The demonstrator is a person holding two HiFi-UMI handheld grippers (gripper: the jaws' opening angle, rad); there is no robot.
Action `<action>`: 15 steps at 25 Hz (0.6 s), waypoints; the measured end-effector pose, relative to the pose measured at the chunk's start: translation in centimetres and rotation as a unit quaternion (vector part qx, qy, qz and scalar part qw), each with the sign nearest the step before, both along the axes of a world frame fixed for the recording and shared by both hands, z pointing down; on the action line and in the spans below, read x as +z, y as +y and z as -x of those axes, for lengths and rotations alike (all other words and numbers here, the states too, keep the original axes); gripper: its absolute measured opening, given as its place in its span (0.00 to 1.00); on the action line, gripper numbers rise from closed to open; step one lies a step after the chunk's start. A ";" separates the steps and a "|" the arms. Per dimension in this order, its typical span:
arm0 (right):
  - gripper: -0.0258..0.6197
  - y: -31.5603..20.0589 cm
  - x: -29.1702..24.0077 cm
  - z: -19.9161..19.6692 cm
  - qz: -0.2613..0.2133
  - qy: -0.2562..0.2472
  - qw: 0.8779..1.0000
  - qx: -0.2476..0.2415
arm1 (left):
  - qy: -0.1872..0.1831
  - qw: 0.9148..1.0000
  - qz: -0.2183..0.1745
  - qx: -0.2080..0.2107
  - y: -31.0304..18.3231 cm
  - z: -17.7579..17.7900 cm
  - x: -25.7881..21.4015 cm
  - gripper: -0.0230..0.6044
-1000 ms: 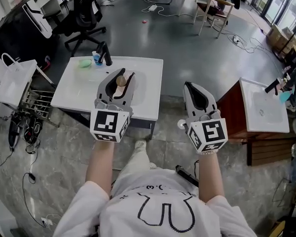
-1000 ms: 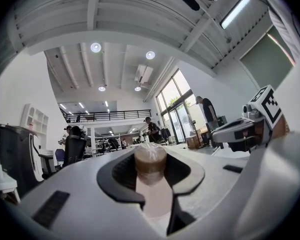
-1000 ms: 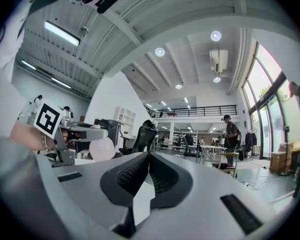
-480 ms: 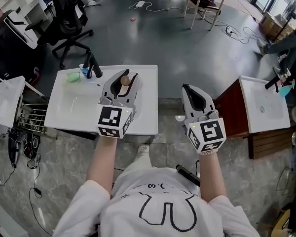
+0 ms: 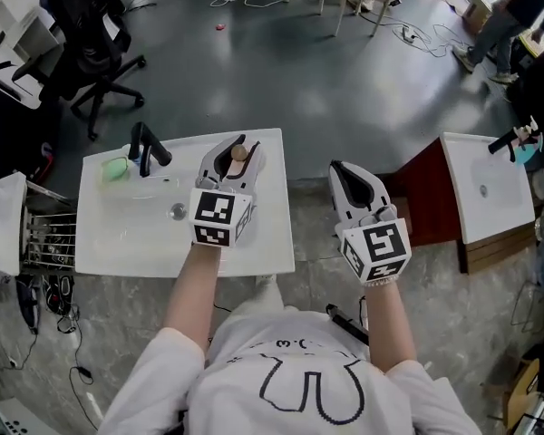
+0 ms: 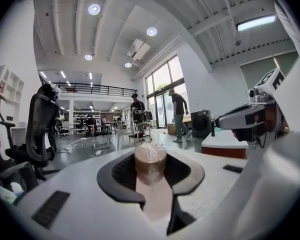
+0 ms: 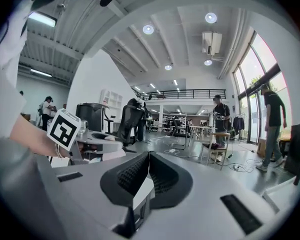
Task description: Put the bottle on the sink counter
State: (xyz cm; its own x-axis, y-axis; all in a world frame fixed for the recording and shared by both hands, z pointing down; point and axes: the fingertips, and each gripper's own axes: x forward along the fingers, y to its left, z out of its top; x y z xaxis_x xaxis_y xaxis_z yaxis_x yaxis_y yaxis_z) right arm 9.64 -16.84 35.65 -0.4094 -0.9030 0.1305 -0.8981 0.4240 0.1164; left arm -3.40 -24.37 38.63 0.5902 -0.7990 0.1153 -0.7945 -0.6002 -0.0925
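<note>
left gripper (image 5: 245, 145) is clamping the bottle (image 5: 239, 154), now hanging over the sink counter (image 5: 118, 243) after closing in for 1 s; right gripper (image 5: 337, 167) is staying closed, empty; set-down looking next

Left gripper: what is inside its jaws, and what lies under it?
The left gripper is shut on a brown-topped bottle. The white sink counter lies below it. The jaws cover the bottle's base, so whether it touches the counter cannot be seen.
</note>
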 end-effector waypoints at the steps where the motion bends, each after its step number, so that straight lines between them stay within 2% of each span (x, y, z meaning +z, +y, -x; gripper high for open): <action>1: 0.09 0.3 0.3 0.0 0.003 0.002 1.000 0.003 | -0.001 1.000 0.005 0.003 0.0 -0.1 0.5 0.23; 4: 0.09 -0.4 1.2 -0.3 0.015 0.003 1.000 0.017 | -0.002 1.000 0.023 0.011 -1.5 -0.6 2.4 0.23; 9: 0.09 -5.6 3.6 -1.2 0.043 0.002 0.998 0.034 | -0.011 0.998 0.060 0.020 -7.9 -1.5 6.3 0.23; 15: 0.09 -6.9 5.9 -2.2 0.072 0.003 0.996 0.055 | -0.027 0.995 0.090 0.036 -10.5 -2.8 9.6 0.23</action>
State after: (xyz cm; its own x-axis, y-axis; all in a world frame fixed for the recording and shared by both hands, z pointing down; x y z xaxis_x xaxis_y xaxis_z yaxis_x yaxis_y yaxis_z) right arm 11.86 -23.78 41.55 -0.3073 -0.9140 0.2649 -0.9398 0.3352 0.0666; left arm -0.57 -34.88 48.22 0.6350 -0.7177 0.2860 -0.7450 -0.6668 -0.0192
